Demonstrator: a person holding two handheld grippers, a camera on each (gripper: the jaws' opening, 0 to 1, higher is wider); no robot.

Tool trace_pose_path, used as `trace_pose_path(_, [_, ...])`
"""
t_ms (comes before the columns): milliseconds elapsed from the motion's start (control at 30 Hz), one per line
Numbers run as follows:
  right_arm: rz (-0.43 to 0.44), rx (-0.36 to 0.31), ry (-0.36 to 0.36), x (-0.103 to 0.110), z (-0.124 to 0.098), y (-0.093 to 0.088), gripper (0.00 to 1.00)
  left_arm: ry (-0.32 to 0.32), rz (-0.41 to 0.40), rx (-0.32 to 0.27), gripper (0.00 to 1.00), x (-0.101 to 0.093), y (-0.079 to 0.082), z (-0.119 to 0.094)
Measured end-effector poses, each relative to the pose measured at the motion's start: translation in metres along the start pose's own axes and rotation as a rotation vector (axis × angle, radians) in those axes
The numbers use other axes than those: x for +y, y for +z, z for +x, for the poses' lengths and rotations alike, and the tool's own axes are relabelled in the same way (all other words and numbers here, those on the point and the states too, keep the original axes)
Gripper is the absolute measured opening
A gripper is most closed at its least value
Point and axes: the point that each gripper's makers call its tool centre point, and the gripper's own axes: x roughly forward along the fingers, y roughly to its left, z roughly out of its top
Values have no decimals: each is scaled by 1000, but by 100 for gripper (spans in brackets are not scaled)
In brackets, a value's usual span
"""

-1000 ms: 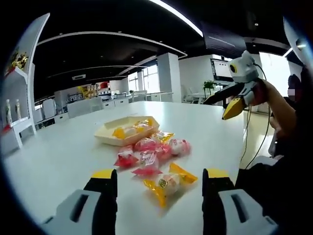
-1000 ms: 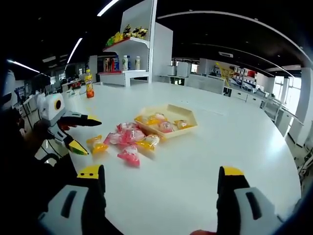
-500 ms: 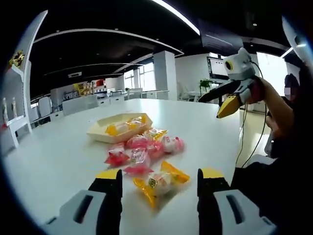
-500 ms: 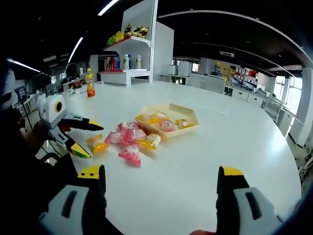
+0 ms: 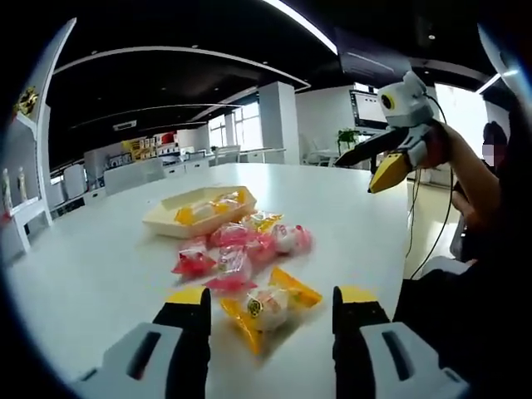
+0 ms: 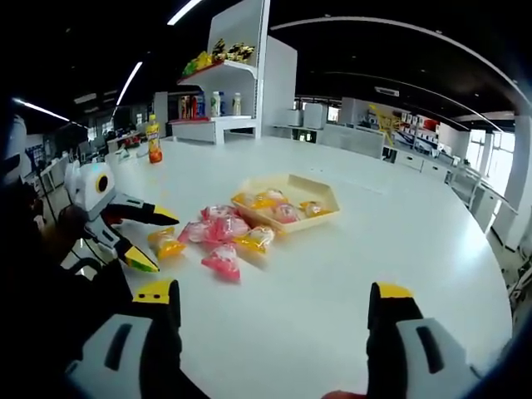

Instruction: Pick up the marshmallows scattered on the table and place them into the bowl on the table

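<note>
Several wrapped marshmallows lie in a cluster on the white table (image 5: 91, 283): pink ones (image 5: 237, 249) and a yellow-wrapped one (image 5: 268, 306) nearest me. My left gripper (image 5: 270, 301) is open, its yellow-tipped jaws either side of that yellow marshmallow, low over the table. Behind the cluster sits the cream bowl (image 5: 199, 211) with a few marshmallows inside. In the right gripper view the bowl (image 6: 288, 202) and pink marshmallows (image 6: 218, 230) lie ahead, and the left gripper (image 6: 145, 237) hovers by a yellow marshmallow (image 6: 165, 243). My right gripper (image 6: 274, 298) is open, empty, above the table.
The right gripper (image 5: 378, 162) shows raised at the upper right of the left gripper view, held by a person's arm (image 5: 470, 179). A white shelf unit (image 6: 224, 91) with bottles and an orange bottle (image 6: 153, 140) stand at the table's far side. Office desks fill the background.
My left gripper has moved forward and lower, so the yellow marshmallow now sits between its jaws. The right gripper has hardly moved.
</note>
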Motion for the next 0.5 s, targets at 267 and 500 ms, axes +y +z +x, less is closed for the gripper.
trace_pose_path(267, [6,4,-2,-1,0,-2,90,10,-4,18,54,2,-6,3])
trace_pose_path(500, [7,4,0,-1,0,-3,90,5,-20,12,49,1,-6,4])
